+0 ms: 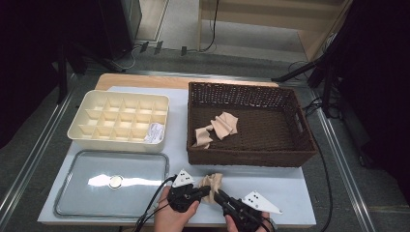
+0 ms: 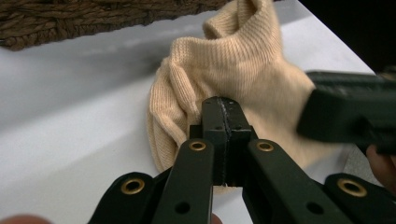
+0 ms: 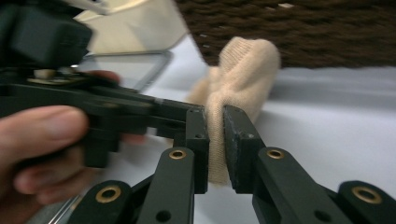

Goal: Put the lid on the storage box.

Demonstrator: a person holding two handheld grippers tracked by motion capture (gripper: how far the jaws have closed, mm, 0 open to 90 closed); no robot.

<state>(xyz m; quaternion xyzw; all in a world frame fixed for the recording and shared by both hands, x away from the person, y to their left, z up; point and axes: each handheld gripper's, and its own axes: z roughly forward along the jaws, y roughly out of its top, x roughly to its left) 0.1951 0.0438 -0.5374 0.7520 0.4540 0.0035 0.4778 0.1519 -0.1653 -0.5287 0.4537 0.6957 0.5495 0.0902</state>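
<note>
Left gripper [image 1: 205, 191]: fingers shut, pinching sock's [image 1: 212, 184] near-left edge.
Right gripper [image 1: 218, 195]: fingers clamped on sock's near fold.
Sock: between both, basket [image 1: 251, 157] just beyond.

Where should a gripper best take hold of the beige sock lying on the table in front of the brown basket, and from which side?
Probably at a raised fold near one end of the beige sock, coming in low from the person's side. It lies bunched, so its folds stand up from the table and give the jaws cloth to pinch. The right gripper already clamps such a fold; the left gripper is shut at its near edge.
</note>
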